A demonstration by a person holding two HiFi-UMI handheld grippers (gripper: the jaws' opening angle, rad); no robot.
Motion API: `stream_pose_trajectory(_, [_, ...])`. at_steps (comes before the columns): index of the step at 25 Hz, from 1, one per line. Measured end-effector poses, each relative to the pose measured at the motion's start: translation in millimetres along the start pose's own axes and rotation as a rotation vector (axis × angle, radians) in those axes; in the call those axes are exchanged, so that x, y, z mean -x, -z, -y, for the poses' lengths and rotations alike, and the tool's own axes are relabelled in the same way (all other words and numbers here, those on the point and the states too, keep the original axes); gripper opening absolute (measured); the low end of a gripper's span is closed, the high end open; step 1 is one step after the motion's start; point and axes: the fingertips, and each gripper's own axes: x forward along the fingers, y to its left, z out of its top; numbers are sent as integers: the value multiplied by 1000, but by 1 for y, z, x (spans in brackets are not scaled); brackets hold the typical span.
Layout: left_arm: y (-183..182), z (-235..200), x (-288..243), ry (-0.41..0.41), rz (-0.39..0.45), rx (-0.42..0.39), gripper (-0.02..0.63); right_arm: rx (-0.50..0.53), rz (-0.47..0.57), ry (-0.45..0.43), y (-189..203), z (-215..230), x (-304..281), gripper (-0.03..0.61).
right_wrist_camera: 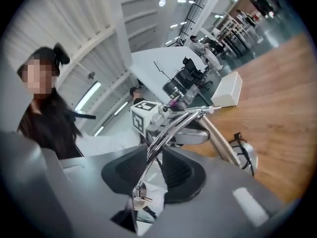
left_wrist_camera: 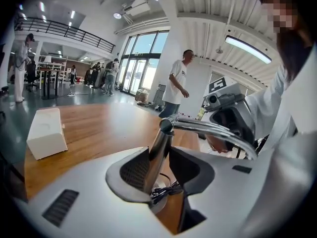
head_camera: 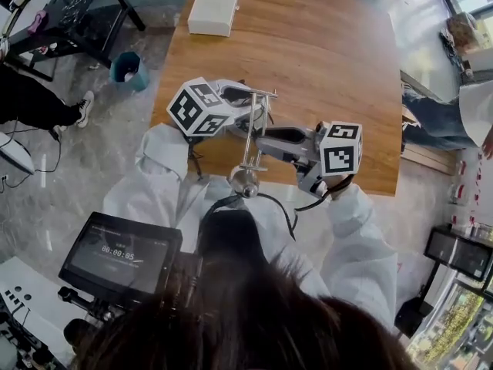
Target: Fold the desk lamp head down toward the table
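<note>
Underneath, left of the left gripper [head_camera: 254,118], grey stone floor [head_camera: 46,191] with a blue bin [head_camera: 128,69]; beneath and beyond both pairs of jaws, a wooden table [head_camera: 331,60], with a white box [head_camera: 214,6] well ahead of the left jaws. Further off, tall windows [left_wrist_camera: 141,58] and a railed balcony [left_wrist_camera: 64,31]. Between the left jaws, clamped by both pads, the upright chrome post [left_wrist_camera: 157,150] of the desk lamp [head_camera: 250,133], its round base [head_camera: 245,182] just below them. Between the jaws of the right gripper [right_wrist_camera: 151,167], standing partly apart, the lamp's thin curved arm [right_wrist_camera: 171,128], against one pad and clear of the other. From the head view, most of that arm hidden under the right gripper. Near edge of the table hidden under white sleeves [head_camera: 166,160] and dark hair [head_camera: 254,314]. By count: one lamp, one box, one bin, two grippers, one bystander in a white shirt [left_wrist_camera: 177,83] beyond the left jaws; farther figures too small to count.
</note>
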Motion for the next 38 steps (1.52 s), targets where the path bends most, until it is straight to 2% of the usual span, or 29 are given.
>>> stream_pose_trajectory(3, [0, 1, 0, 9, -7, -13, 124, 173, -35, 95, 14, 13, -4, 92])
stream_pose_trajectory(9, [-1, 7, 0, 10, 2, -92, 120, 415, -67, 208, 26, 28, -7, 94])
stream_pose_trajectory(12, [-1, 10, 0, 7, 10, -125, 118, 492, -71, 228, 30, 36, -9, 94])
stream_pose_trajectory(16, [1, 13, -1, -31, 32, -199, 111, 541, -71, 228, 37, 48, -11, 83])
stream_pose_trajectory(21, [2, 14, -1, -19, 48, -181, 110, 547, -68, 211, 38, 51, -12, 84])
stream_pose_trajectory(25, [1, 11, 0, -14, 82, -150, 112, 507, -39, 216, 35, 54, -11, 86])
stream_pose_trajectory(27, [2, 7, 1, -26, 106, -149, 112, 454, -23, 234, 32, 58, -12, 102])
stream_pose_trajectory(30, [4, 2, 5, -74, 189, -83, 114, 333, 1, 269, 31, 65, -14, 117])
stream_pose_trajectory(34, [25, -12, 20, -165, 230, 55, 113, 341, 7, 346, 35, 66, -6, 114])
stream_pose_trajectory(36, [30, -19, 39, -244, 255, 96, 112, 304, 56, 367, 36, 62, 6, 114])
stream_pose_trajectory(38, [26, -22, 61, -326, 293, 118, 112, 261, 154, 410, 28, 57, 23, 114])
